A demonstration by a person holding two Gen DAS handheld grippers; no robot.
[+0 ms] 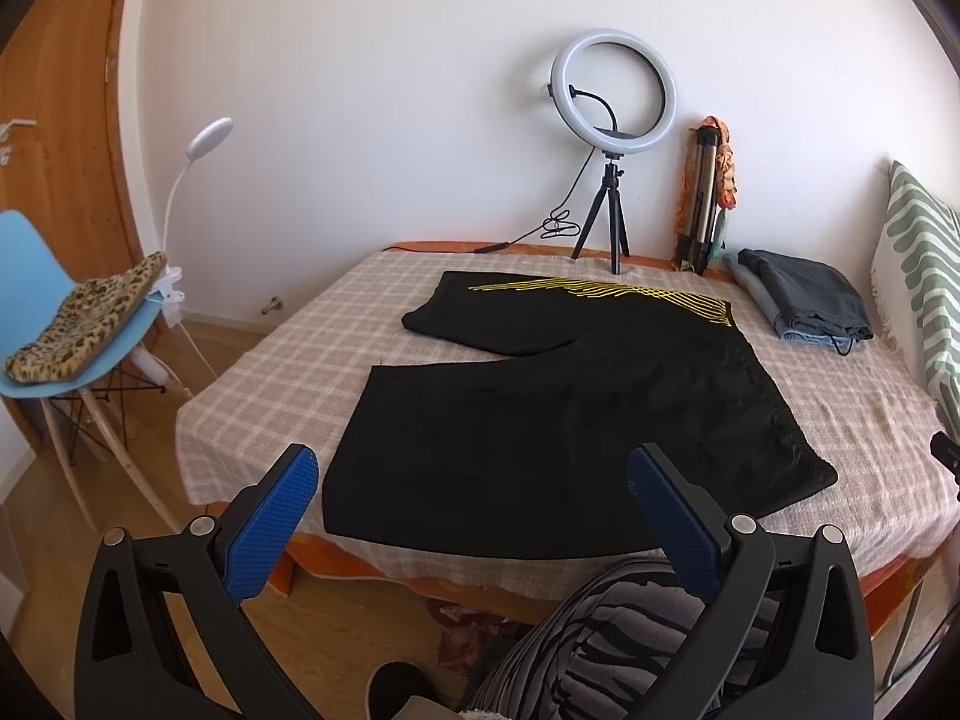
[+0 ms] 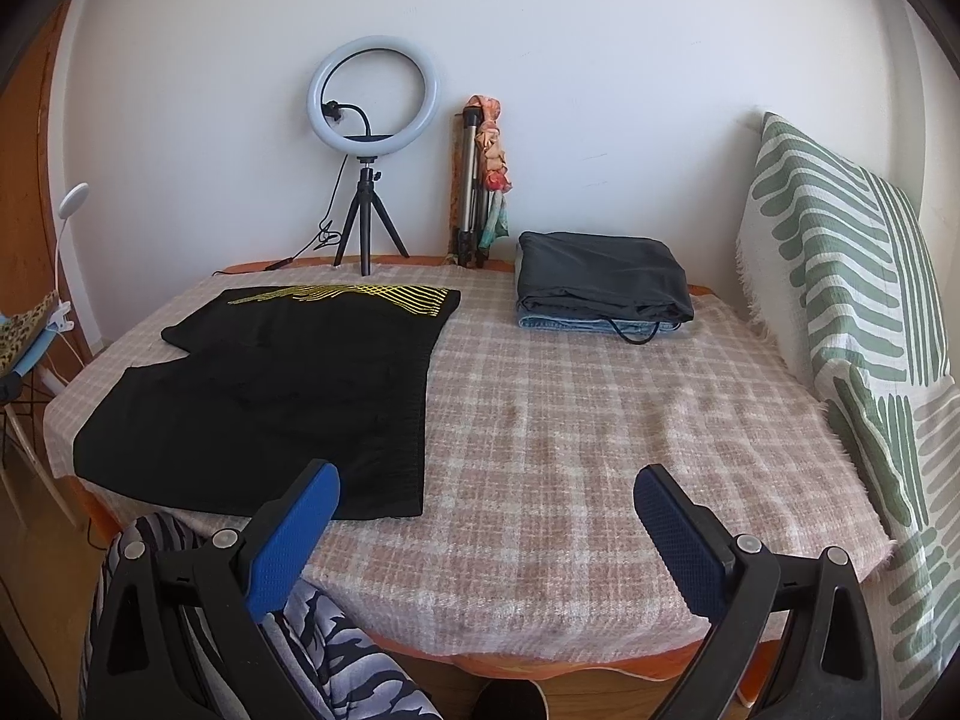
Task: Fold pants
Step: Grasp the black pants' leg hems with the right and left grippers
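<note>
both wrist views from the near table edge, facing the wall, sharing black pants

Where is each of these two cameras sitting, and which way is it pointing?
Left wrist view: rides on the left gripper, looking across the table at the black shorts; its open blue-padded fingers and a striped trouser leg show.
Right wrist view: rides on the right gripper, facing the checked cloth and the stack of folded clothes; open fingers and the same leg show.
Shared: shorts, ring light, folded clothes, wall.
</note>
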